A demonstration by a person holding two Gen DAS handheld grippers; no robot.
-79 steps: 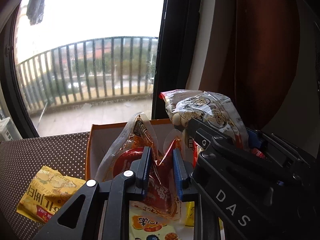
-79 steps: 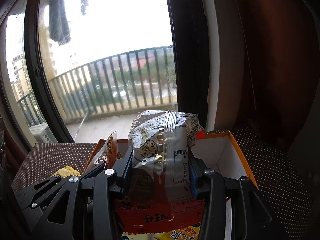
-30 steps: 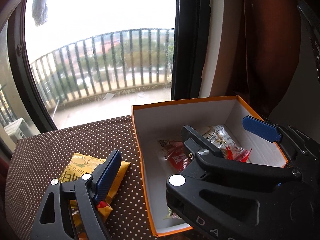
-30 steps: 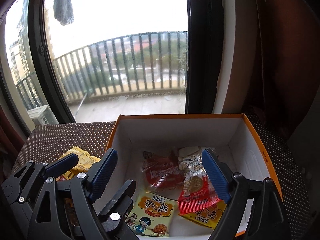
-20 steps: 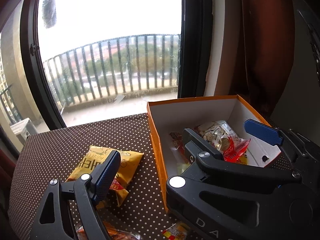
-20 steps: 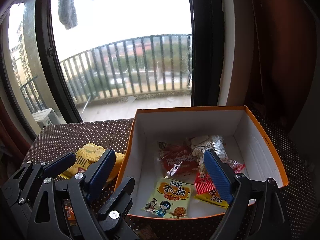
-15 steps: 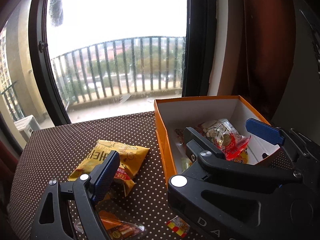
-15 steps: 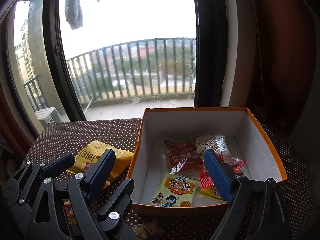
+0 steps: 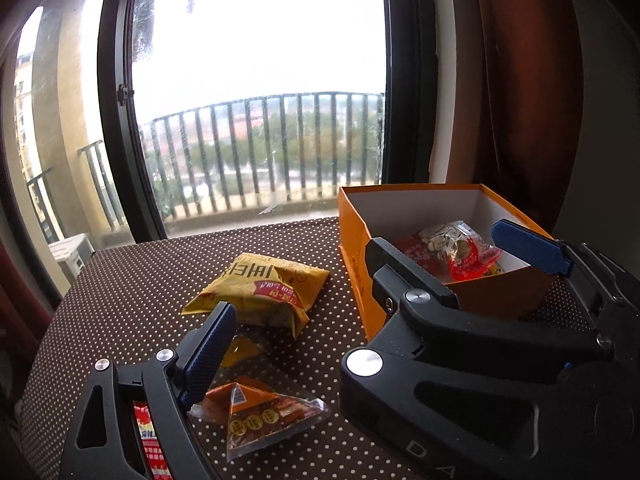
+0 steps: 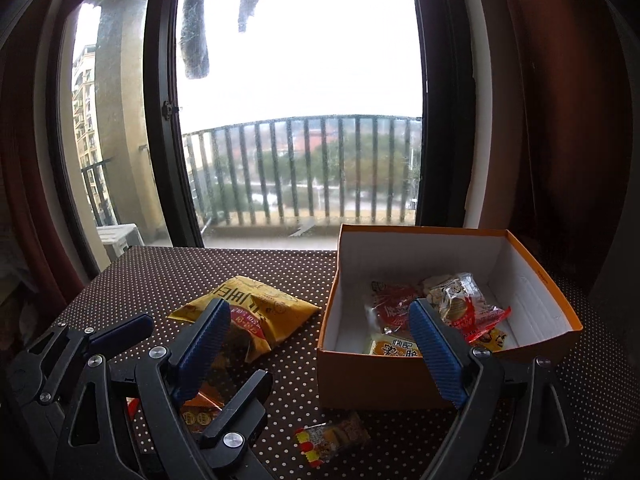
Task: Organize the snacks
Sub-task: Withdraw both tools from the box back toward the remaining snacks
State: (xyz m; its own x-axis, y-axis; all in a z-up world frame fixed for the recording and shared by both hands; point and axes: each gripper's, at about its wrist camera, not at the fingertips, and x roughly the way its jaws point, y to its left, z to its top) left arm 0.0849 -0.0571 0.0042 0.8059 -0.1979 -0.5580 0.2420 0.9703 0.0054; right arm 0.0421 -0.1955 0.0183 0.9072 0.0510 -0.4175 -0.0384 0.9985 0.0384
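Observation:
An orange cardboard box (image 10: 536, 276) with a white inside stands on the right of the dotted table; it also shows in the left wrist view (image 9: 352, 236). It holds several snack packets, among them a clear and red bag (image 10: 464, 306) (image 9: 460, 250). A yellow chip bag (image 10: 260, 308) (image 9: 260, 284) lies left of the box. A brown triangular packet (image 9: 260, 416) and a small yellow-red packet (image 10: 332, 438) lie nearer. My left gripper (image 9: 372, 320) is open and empty above the table. My right gripper (image 10: 320, 344) is open and empty in front of the box.
A red packet (image 9: 150, 444) lies at the near left under the left finger. The brown dotted tablecloth (image 10: 168, 276) runs back to a large window (image 10: 300, 120) with a balcony railing. Dark red curtains (image 10: 560, 120) hang right, behind the box.
Both grippers let go of their packets into the box, opened wide and drew back and up. The yellow bag and the loose packets on the table have come into view.

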